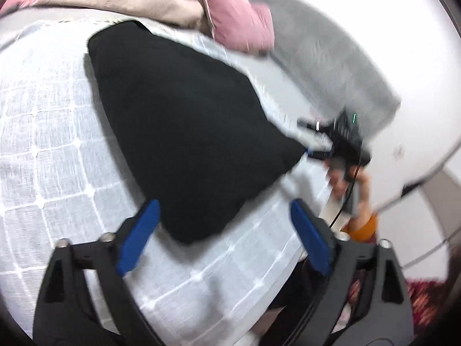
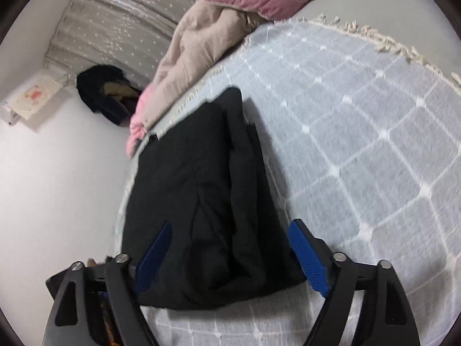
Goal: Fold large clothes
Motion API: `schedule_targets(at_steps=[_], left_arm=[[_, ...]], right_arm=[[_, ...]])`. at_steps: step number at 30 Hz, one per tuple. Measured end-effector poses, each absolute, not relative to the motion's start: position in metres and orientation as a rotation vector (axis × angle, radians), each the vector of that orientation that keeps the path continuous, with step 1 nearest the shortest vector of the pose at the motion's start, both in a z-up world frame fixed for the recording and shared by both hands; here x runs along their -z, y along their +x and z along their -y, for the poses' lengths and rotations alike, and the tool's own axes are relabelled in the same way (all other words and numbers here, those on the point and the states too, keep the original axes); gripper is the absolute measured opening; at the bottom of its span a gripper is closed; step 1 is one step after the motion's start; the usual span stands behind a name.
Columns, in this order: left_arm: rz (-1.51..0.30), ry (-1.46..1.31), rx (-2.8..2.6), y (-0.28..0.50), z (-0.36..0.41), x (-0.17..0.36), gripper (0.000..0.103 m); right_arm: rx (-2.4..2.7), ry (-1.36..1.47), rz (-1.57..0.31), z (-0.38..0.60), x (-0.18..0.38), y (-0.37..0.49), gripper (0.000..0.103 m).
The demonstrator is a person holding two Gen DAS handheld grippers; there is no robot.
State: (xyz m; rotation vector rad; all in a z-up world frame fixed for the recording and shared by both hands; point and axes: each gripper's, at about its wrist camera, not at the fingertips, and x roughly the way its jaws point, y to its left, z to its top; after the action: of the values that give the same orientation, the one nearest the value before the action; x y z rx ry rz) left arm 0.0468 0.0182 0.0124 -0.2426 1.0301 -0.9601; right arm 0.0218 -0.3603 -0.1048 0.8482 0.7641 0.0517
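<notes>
- Black folded garment (image 1: 184, 127) lies on a pale blue-grey bedspread (image 1: 43, 132) crossed by white grid lines, near the edge of the bed.
- Left gripper (image 1: 224, 230) has its jaws spread wide, released, holding nothing; its blue pads (image 1: 138, 236) stand to either side of the garment's near corner, apparently above the cloth, though the blur makes contact hard to judge.
- Right gripper (image 2: 227, 256) is also spread wide, gripping nothing; one blue pad (image 2: 152, 256) overlaps the garment's near left portion and the other sits at its near right edge, over the bedspread (image 2: 360, 144).
- From the left wrist view, the right gripper (image 1: 314, 151) shows blurred at the garment's far right corner, with the person's hand (image 1: 340, 178) on its handle; its blue tip meets that corner.
- From the right wrist view, the garment (image 2: 201, 201) shows layered folds and creases, its far end reaching towards the fringed edge of the bedspread.
- Beige and pink bedding (image 2: 201, 37) is heaped beyond the garment, at the far side of the bed.
- Grey curtain (image 2: 121, 17) with small pale dots hangs against the white wall (image 2: 57, 173), and a dark heap (image 2: 106, 95) sits below it.
</notes>
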Motion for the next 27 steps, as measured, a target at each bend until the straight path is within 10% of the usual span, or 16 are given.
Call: schedule_targets(at_steps=[17,27], left_arm=[[-1.195,-0.563,0.781,0.167,0.002,0.075,0.102],[-1.042,-0.408,0.773,0.161,0.054,0.022,0.079]], right_arm=[[-0.255,1.094,-0.820,0.378,0.182,0.115,0.091],[-0.349,1.175,-0.742,0.379,0.174,0.123,0.043]])
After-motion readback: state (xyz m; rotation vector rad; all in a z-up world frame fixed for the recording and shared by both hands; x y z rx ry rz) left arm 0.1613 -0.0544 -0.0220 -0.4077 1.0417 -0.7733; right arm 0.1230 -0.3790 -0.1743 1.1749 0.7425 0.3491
